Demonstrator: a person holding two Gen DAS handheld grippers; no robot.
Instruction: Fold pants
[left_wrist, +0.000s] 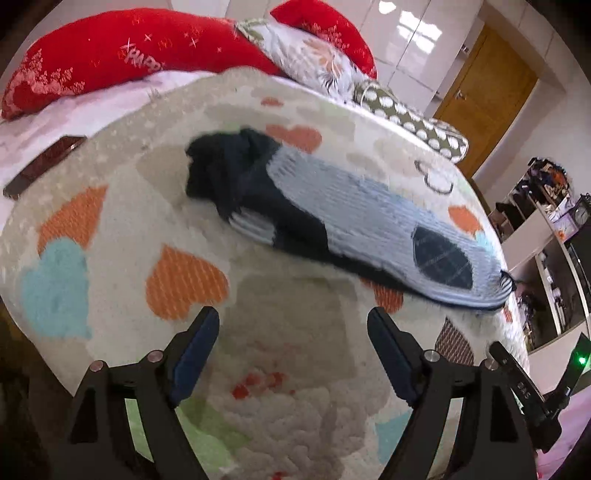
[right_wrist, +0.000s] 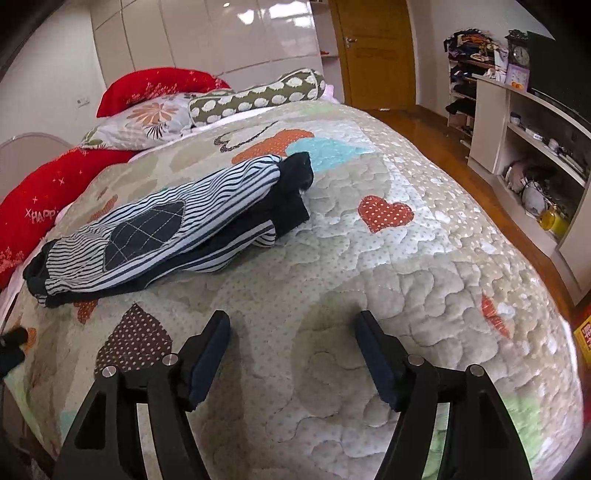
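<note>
Both grippers spread wide, holding nothing: left gripper (left_wrist: 293, 321), right gripper (right_wrist: 291, 325), each hovering over bare quilt (right_wrist: 369, 280). Striped pants (right_wrist: 159, 225) lying bunched on the quilt, already doubled over by the look of it, just up-bed from both sets of fingers. From the right gripper: ahead and off to the left, long axis slanting from the near-left cuffs up toward the pillows (right_wrist: 147, 118). From the left: ahead and rightward. Roughly equal reach, hard to call nearer.
</note>
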